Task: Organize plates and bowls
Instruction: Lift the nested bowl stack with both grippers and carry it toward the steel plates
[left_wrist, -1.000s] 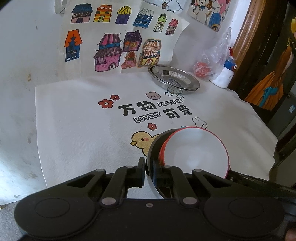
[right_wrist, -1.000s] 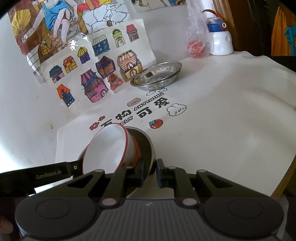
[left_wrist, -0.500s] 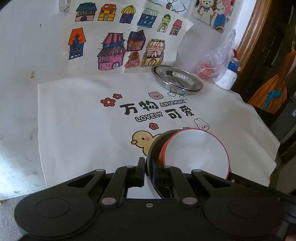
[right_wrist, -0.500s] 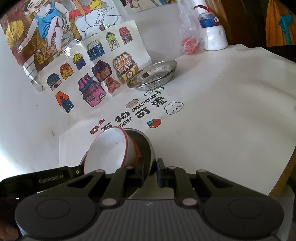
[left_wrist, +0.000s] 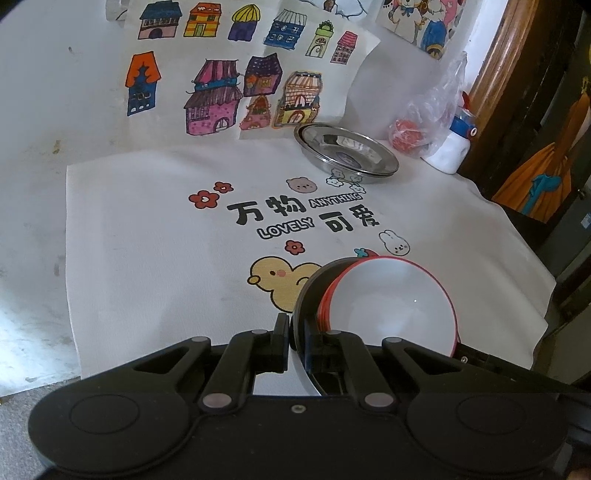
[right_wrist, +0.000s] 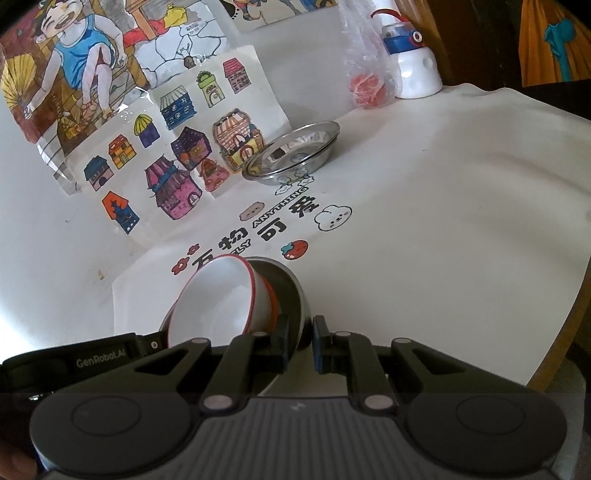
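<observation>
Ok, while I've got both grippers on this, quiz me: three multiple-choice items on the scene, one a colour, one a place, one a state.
1. The white bowl's rim is:
A. blue
B. red
C. green

2. The steel plate sits:
A. inside the white bowl
B. at the mat's far edge, by the house drawing
C. off the mat, at its near edge

3. The left gripper is:
A. open, clear of everything
B. shut on the white bowl
C. shut on the steel bowl's rim

Answers: 1 B, a red line circles its lip. 2 B, it lies past the printed text, just below the drawing. 3 C, its fingers pinch the dark rim outside the white bowl.
</observation>
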